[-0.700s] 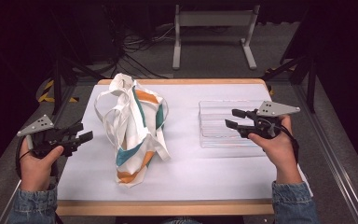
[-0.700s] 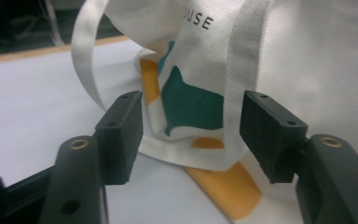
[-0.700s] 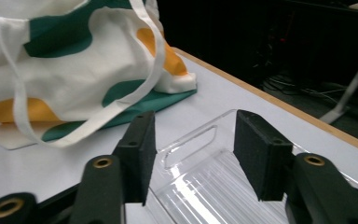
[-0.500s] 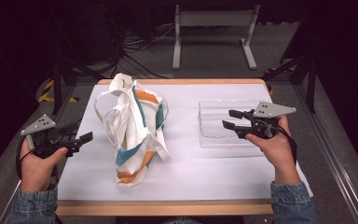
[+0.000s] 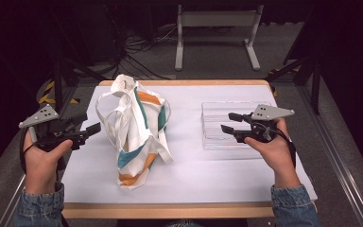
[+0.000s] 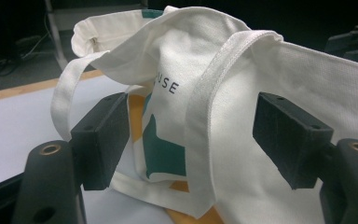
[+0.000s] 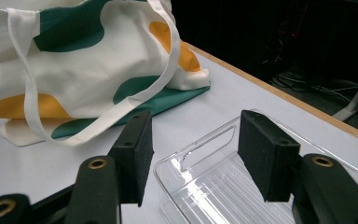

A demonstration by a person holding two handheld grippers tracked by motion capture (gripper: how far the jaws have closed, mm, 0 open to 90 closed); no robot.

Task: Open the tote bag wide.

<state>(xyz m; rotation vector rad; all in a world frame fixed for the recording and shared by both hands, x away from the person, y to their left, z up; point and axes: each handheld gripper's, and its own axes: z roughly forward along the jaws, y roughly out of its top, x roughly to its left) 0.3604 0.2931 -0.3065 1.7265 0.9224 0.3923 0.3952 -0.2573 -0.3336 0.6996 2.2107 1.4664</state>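
At the left edge of the table [image 5: 189,189] we held the left gripper [image 5: 90,126] just off the white mat, its jaws spread and pinching nothing, their tips aimed at the bag [image 5: 134,132] and just short of it. From that gripper's own camera the bag [image 6: 242,116] rose close in front between the two pads [image 6: 103,137], a stitched strap [image 6: 205,107] running down the cloth, and neither pad pressed on it. The bag lay crumpled on the left half of the mat, cream with teal and orange patches, its straps looped loosely over its top and side, its bottom end toward us. To its right, well apart from it, sat a clear tray [image 5: 217,113] on the right half of the mat. We held the right gripper [image 5: 229,122] above the tray's near right part, jaws spread and gripping nothing, pointing left toward the bag. In the right gripper view the pads [image 7: 135,149] stood open above the tray [image 7: 205,149], whose slotted rim showed between them, and the bag [image 7: 88,65] lay beyond with one strap [image 7: 98,126] trailing onto the mat. Whether the jaws touched the tray we could not tell.
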